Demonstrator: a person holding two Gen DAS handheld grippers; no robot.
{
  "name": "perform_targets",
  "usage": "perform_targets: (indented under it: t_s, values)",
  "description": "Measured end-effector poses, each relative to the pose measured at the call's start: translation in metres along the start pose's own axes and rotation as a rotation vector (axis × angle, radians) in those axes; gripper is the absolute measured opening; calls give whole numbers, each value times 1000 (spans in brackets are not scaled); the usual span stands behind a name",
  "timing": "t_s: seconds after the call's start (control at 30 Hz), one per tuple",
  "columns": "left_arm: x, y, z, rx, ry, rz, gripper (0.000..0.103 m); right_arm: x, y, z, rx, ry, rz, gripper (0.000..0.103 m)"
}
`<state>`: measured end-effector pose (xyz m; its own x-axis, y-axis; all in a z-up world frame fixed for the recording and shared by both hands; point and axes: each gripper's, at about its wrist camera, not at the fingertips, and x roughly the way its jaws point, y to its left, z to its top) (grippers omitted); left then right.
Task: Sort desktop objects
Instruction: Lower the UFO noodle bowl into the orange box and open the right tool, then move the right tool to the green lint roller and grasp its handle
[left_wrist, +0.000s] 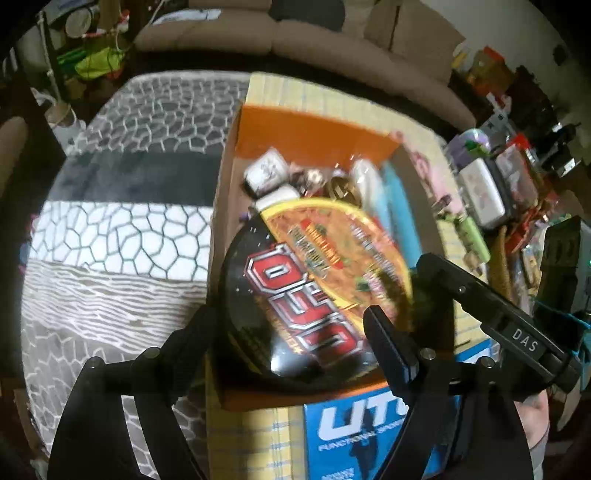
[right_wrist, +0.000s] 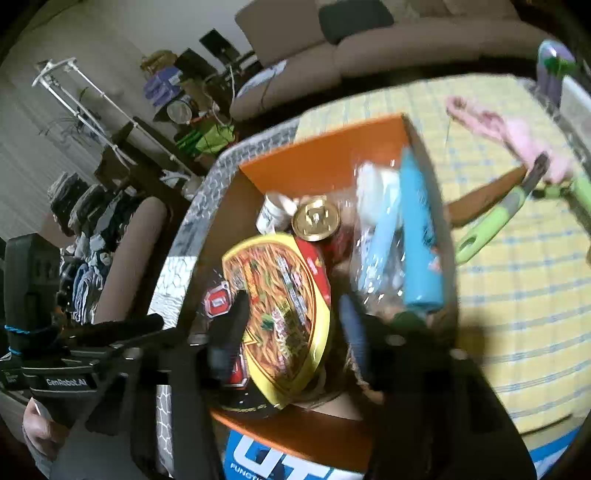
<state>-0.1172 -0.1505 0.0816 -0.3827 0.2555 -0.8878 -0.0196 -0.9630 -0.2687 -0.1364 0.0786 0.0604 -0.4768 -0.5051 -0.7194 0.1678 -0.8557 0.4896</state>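
An orange cardboard box (left_wrist: 314, 129) (right_wrist: 325, 155) stands on a yellow checked cloth. A round UFO noodle bowl (left_wrist: 314, 280) (right_wrist: 280, 302) lies tilted in it at the near end. Behind the bowl are a gold can lid (right_wrist: 316, 219), a white bottle (right_wrist: 271, 214), a blue tube (right_wrist: 419, 236) and a clear bag. My left gripper (left_wrist: 290, 317) hovers open over the bowl, its fingers not pressing on it. My right gripper (right_wrist: 295, 314) is open too, with one finger over the lid and the other beside the rim. Its finger (left_wrist: 436, 273) shows by the bowl's right edge.
A blue printed carton (left_wrist: 351, 424) lies under the box's near end. A grey and white patterned cover (left_wrist: 118, 221) is on the left. On the right are a green-handled tool (right_wrist: 491, 229), a pink fluffy thing (right_wrist: 517, 136), a white case (left_wrist: 484, 192) and clutter. A sofa stands behind.
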Motion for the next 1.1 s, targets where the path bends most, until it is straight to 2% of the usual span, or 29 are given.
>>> perform_targets:
  t_s: [0.1,0.2,0.3,0.43,0.5,0.6,0.77,0.87,1.0,1.1]
  values:
    - [-12,-9,-2,12,-25,-18,85,-20,10,2,-27,-22,15,53]
    - [-11,-14,-9,15,-14,-32,85,-31,18,-9,-51,-22,31,53]
    - [-1,-13,-19,-11,13,-61,91,-26,18,-27,-55,21,53,53]
    - [22,-4,-30,-65,79,-68,92,-11,10,-46,-31,79,71,51]
    - [26,-1,-32,-87,94,-69,92,-17,7,-47,-20,73,87,51]
    - [11,-7,-30,-82,51,-108,94,-48,3,-37,-47,32,88,51]
    - [-14,-43,-16,-11,-26,-174,94,-112,-24,-10,-144,-36,-79,54]
    - [-17,-66,-9,12,-41,-209,94,-140,-55,1,-146,-59,-176,57]
    - [-6,-104,3,40,-29,-265,94,-162,-97,11,-98,-67,-247,57]
    - [7,-132,9,57,-17,-275,94,-167,-124,14,-73,-69,-280,57]
